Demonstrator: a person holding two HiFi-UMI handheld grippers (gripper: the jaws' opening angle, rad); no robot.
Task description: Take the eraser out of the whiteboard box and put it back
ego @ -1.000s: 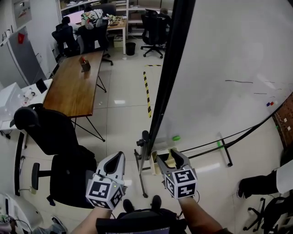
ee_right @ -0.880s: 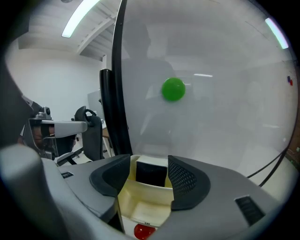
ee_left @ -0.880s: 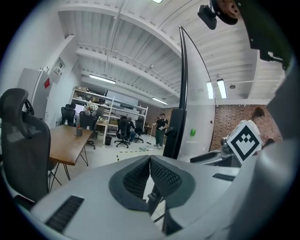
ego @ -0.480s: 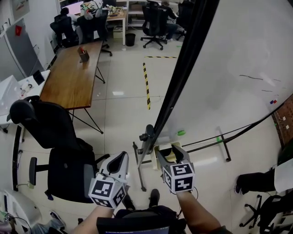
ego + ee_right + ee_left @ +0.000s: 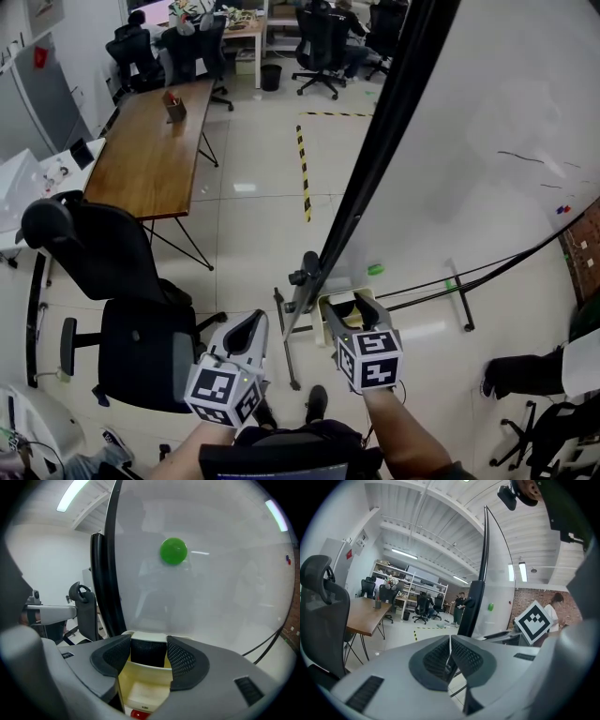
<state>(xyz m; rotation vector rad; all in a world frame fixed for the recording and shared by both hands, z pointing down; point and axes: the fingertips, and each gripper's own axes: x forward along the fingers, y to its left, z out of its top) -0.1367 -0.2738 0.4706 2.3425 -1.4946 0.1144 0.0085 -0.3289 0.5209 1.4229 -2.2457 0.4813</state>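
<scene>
A cream box (image 5: 337, 293) hangs at the foot of the whiteboard (image 5: 469, 141). In the right gripper view a black eraser (image 5: 148, 657) stands upright inside the box (image 5: 140, 674). My right gripper (image 5: 148, 644) reaches into it, one pad on each side of the eraser. Its jaws have just been opening and stand wide, and I see no squeeze on the eraser. The head view shows that gripper (image 5: 348, 302) over the box. My left gripper (image 5: 251, 326) hangs to the left of the board's edge, away from the box. Its pads (image 5: 450, 649) meet with nothing between them.
A green magnet (image 5: 173, 551) sticks on the board above the box. Something red (image 5: 139, 713) lies low in the box. The board's stand and caster (image 5: 300, 278) are just left of the box. A black office chair (image 5: 112, 281) and a wooden table (image 5: 155, 155) stand further left.
The head view has shifted slightly. Both grippers sit a little lower. The right gripper has stayed at the box and the left beside it.
</scene>
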